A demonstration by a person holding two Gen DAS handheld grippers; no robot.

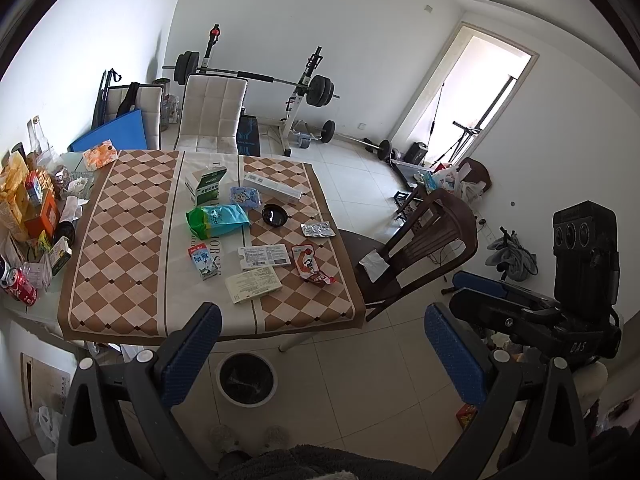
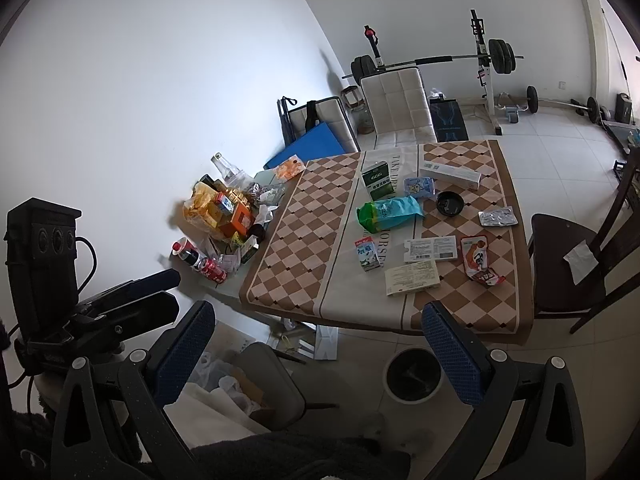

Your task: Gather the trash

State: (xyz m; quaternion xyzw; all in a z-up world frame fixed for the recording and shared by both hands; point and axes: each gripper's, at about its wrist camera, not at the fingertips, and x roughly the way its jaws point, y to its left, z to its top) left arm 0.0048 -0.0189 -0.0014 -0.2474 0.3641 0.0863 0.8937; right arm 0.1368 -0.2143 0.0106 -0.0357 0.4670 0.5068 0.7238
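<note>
Hand-held gripper, left: fingers spread, nothing held, raised back from the tabletop; right hand-held gripper likewise spread and empty. Trash on the cloth at 12 o'clock: green bag, milk carton, flat boxes, red wrapper. Bin on the floor below the near edge, probably placed for easy drops.

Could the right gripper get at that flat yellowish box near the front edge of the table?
Probably yes. The right gripper is open and empty, and the yellowish box lies flat by the table's near edge with nothing on it or before it.
</note>
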